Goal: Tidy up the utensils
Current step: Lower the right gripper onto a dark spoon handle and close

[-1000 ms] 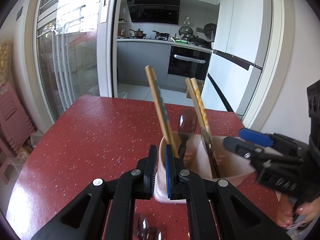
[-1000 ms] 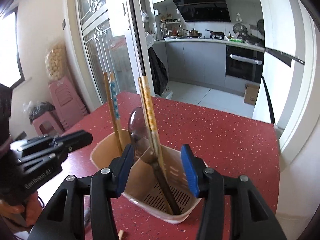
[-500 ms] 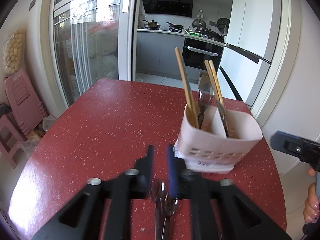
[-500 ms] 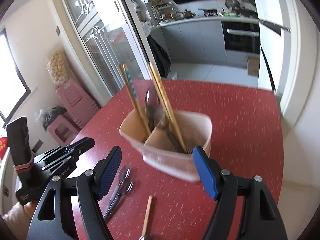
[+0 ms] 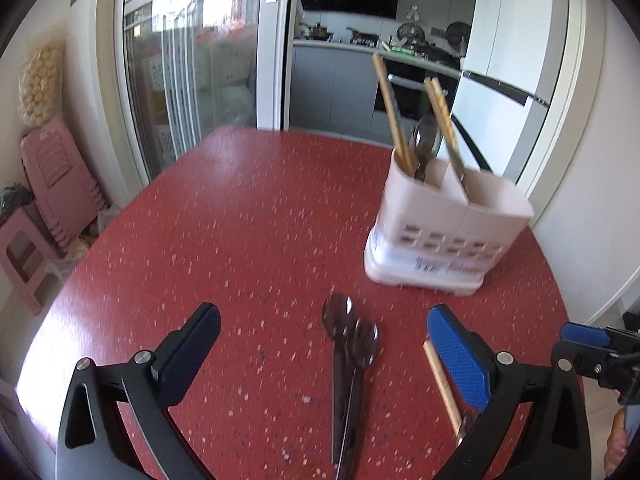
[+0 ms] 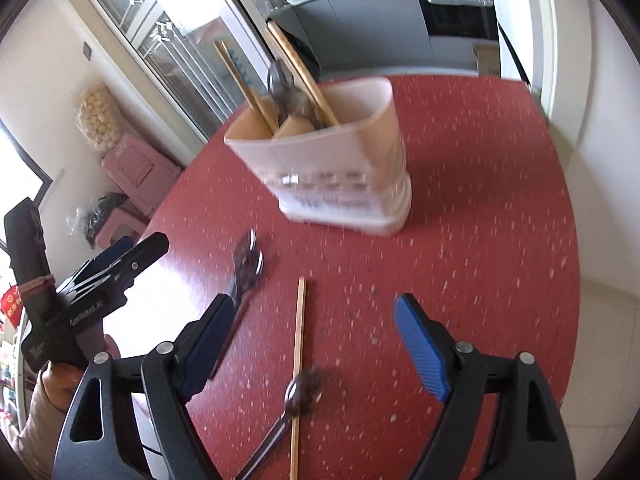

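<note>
While both jaws have just been opening, left gripper (image 5: 324, 334) is spread wide, two dark metal spoons (image 5: 348, 344) lying between its fingers; right gripper (image 6: 314, 322) is spread over a loose wooden chopstick (image 6: 298, 344). Pale pink plastic utensil holder (image 6: 340, 172) stands ahead, on speckled red table (image 6: 480, 240).

Below my claws spreads a red speckled table (image 5: 240, 220). A pale pink utensil caddy (image 5: 448, 232) stands ahead of them. Two dark spoons (image 5: 350, 344) lie side by side under my left claw, and a wooden chopstick (image 6: 298, 344) and another spoon (image 6: 300, 394) under my right.
</note>
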Available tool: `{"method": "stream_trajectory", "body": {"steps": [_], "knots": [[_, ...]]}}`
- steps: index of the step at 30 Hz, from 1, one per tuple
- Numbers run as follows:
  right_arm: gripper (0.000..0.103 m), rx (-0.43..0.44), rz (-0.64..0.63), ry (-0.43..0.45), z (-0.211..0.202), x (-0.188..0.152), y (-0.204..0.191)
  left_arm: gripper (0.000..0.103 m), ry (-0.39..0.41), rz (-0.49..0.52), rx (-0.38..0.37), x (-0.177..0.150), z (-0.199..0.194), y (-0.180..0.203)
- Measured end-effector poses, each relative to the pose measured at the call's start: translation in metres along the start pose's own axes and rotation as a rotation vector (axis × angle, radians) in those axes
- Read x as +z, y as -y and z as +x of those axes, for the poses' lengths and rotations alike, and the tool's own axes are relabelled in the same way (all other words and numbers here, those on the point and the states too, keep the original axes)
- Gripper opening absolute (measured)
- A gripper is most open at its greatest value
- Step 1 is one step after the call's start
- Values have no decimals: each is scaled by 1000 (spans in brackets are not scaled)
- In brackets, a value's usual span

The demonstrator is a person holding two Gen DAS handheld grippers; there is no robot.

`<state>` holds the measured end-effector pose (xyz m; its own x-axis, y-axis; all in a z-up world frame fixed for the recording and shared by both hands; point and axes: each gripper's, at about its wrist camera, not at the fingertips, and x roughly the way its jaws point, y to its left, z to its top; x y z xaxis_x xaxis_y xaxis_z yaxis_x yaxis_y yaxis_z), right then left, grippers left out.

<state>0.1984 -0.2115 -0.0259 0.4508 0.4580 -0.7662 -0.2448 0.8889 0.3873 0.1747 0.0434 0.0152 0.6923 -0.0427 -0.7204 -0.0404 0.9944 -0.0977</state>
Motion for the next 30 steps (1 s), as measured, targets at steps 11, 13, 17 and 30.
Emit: {"method": "stream_trajectory", "body": {"steps": [11, 13, 17, 30], "knots": [[103, -16, 39, -30, 10, -31, -3, 103, -76, 74, 28, -37, 8, 2], [103, -34, 31, -69, 15, -37, -3, 103, -111, 67, 29, -43, 15, -4], [103, -71, 30, -173, 31, -50, 0, 103, -163, 62, 50, -57, 27, -14], [101, -73, 106, -322, 59, -70, -3, 103, -247, 28, 80, -70, 56, -38]]}}
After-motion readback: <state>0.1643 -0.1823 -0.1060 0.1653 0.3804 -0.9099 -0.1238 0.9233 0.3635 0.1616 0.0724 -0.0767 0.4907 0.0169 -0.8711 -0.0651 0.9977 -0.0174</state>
